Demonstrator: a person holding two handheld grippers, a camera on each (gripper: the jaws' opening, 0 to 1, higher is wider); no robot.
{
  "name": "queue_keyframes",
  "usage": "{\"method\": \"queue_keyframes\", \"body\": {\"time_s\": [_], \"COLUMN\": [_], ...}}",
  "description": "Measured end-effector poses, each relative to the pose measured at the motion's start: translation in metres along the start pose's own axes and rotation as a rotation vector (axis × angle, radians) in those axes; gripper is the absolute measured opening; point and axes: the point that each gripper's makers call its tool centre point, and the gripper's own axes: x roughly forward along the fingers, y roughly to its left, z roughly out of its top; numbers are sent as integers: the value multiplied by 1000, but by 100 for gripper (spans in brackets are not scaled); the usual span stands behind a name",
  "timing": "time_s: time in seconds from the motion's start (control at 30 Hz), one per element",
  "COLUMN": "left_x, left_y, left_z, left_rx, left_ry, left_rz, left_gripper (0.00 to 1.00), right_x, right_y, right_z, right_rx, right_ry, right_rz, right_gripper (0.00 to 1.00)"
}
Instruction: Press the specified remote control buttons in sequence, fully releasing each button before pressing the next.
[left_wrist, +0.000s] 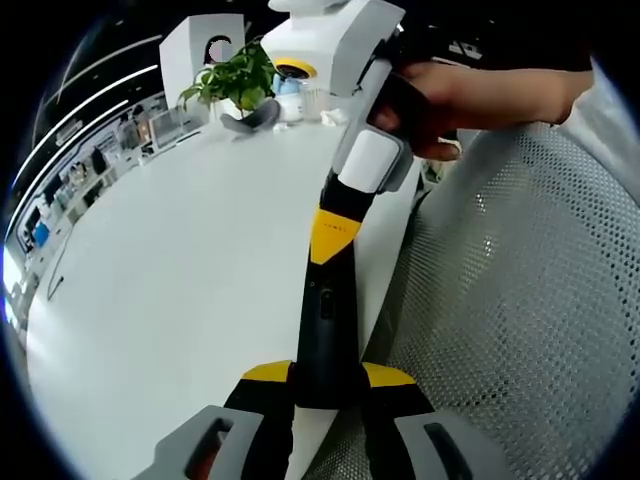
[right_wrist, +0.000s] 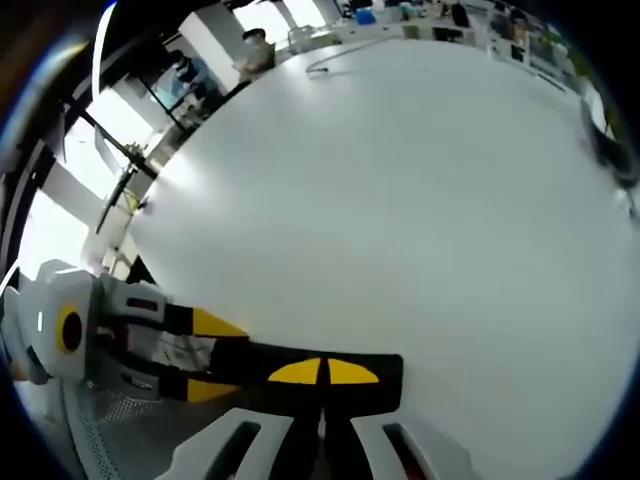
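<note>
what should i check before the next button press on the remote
1. Remote clamped between the left gripper jaws: ok.
2. Right gripper shut to a single pressing tip: ok.
3. Tip clear of the remote's buttons: cannot tell.
4. Which button lies under the tip: cannot tell.
5. Remote in sight in both views: ok.
6. Remote over the table: not ok, it is at the table's edge, beside the mesh chair.

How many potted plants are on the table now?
1: the potted plant at the white table's far end, in the left gripper view. Others may be hidden.
</note>
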Motion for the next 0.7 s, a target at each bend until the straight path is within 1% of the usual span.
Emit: {"method": "queue_keyframes", "body": {"time_s": [0.17,0.27,0.33,0.37,0.4,0.43,0.5,0.6,0.7], "left_x": [0,0,0,0,0,0,0,0,0], "left_y": [0,0,0,0,0,0,0,0,0], "left_z": [0,0,0,0,0,0,0,0,0], "left_rx": [-1,1,2,1,1,1,2,3,4], "left_ry": [-1,0,0,0,0,1,2,3,6], "left_rz": [0,0,0,0,1,1,1,1,1], "left_gripper": [25,25,25,25,25,25,25,25,25], "right_x": [1,1,0,0,-1,-2,-1,-2,-3], "right_y": [-2,0,0,-1,-1,-1,-3,-2,1], "right_z": [0,0,-1,-1,0,0,1,1,0], "right_rx": [6,-20,-29,-20,28,65,99,100,75], "right_ry": [13,31,18,-1,-17,-7,13,15,25], "right_rz": [-7,-27,-27,-17,7,20,38,44,38], "right_gripper": [0,0,0,0,0,0,0,0,0]}}
